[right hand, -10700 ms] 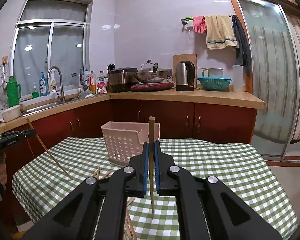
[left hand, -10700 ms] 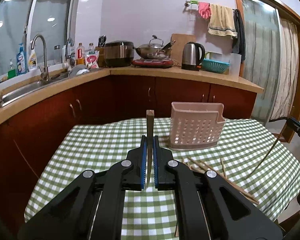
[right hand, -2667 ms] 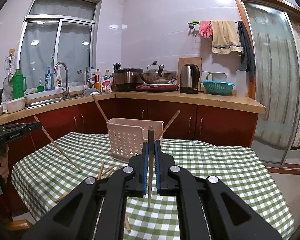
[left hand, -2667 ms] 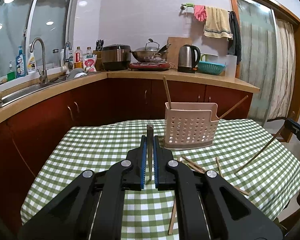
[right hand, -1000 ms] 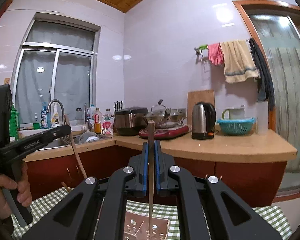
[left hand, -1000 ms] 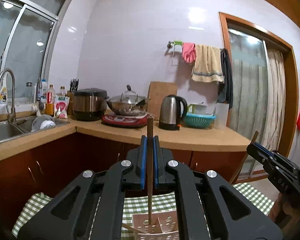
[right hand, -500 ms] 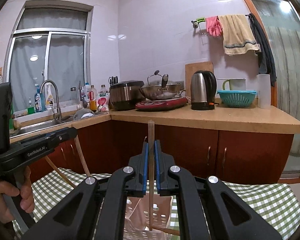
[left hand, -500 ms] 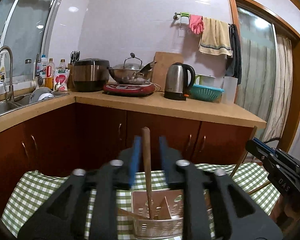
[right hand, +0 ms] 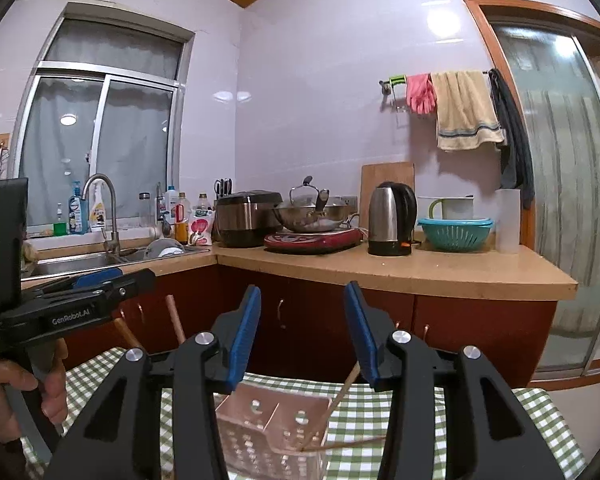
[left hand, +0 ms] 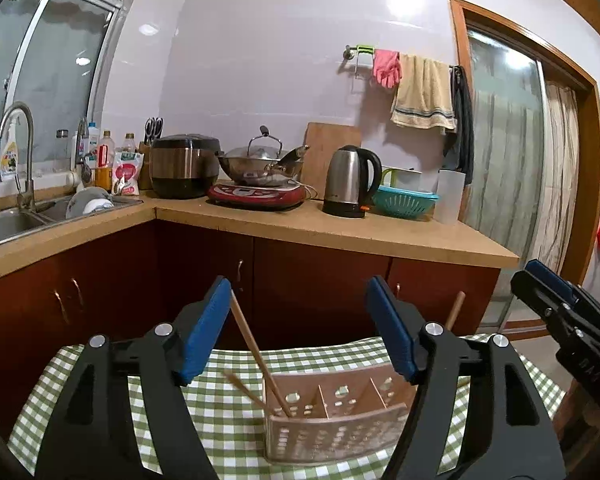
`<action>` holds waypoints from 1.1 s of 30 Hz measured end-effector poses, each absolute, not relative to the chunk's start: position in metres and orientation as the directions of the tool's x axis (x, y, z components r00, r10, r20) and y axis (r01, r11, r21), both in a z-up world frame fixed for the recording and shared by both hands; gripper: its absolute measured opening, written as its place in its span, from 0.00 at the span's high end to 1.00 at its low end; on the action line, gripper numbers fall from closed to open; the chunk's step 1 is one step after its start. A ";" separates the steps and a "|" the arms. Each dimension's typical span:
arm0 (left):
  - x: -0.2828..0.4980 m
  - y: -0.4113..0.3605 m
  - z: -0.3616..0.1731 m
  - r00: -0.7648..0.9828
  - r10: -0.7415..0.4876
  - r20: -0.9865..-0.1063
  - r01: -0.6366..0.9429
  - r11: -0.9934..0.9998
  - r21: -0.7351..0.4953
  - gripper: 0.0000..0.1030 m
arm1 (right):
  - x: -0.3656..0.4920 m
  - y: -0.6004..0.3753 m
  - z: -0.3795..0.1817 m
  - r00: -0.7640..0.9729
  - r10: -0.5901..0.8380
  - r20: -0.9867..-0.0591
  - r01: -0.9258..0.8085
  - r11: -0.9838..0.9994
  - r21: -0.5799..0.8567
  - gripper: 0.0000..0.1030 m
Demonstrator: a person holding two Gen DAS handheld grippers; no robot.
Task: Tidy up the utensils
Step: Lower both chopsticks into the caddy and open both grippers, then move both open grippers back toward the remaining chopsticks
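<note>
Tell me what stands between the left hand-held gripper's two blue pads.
In the left wrist view, the left hand-held gripper is open; a leaning chopstick rises from the pink utensil basket between the pads.

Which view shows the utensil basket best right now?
Left wrist: the basket shows its dividers and front wall between the open fingers. The right wrist view shows only part of the basket, cut off by the frame.

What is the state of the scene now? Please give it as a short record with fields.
left hand-held gripper: open, holds nothing, above the basket
right hand-held gripper: open, holds nothing, above the basket
utensil basket: pink, perforated, divided, on the checked tablecloth
chopsticks: several lean inside the basket
background: kettle, wok, rice cooker on the counter
</note>
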State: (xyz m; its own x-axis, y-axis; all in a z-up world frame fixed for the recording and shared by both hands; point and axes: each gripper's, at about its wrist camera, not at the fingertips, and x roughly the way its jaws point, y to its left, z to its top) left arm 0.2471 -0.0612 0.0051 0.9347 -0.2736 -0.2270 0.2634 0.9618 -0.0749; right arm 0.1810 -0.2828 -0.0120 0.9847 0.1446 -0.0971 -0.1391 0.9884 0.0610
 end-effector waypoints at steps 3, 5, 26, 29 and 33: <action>0.224 -0.060 0.004 0.937 -0.272 -0.220 0.268 0.962 -0.051 0.33 | 0.158 -0.282 -0.016 0.984 0.144 -0.103 -0.140 0.989 0.051 0.57; 0.208 -0.060 0.000 0.936 -0.271 -0.226 0.270 0.962 -0.039 0.33 | 0.144 -0.282 -0.023 0.982 0.149 -0.116 -0.144 0.988 0.048 0.57; 0.097 -0.016 -0.135 0.880 -0.136 -0.456 0.145 0.989 -0.016 0.33 | 0.051 -0.277 -0.169 0.890 0.241 -0.386 -0.220 0.970 0.098 0.60; 0.089 -0.011 -0.152 0.857 -0.129 -0.499 0.136 0.990 -0.022 0.33 | 0.047 -0.273 -0.182 0.868 0.260 -0.423 -0.240 0.966 0.102 0.62; 0.080 -0.005 -0.170 0.833 -0.122 -0.540 0.123 0.992 -0.035 0.34 | 0.048 -0.267 -0.199 0.831 0.284 -0.478 -0.265 0.958 0.110 0.69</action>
State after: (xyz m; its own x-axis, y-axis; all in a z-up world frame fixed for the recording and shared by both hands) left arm 0.0805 -0.0051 -0.1696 0.8326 -0.1224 -0.5402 0.1233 0.9918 -0.0347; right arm 0.0480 -0.2672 -0.1990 0.8309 0.2844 -0.4782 -0.2647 0.9581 0.1098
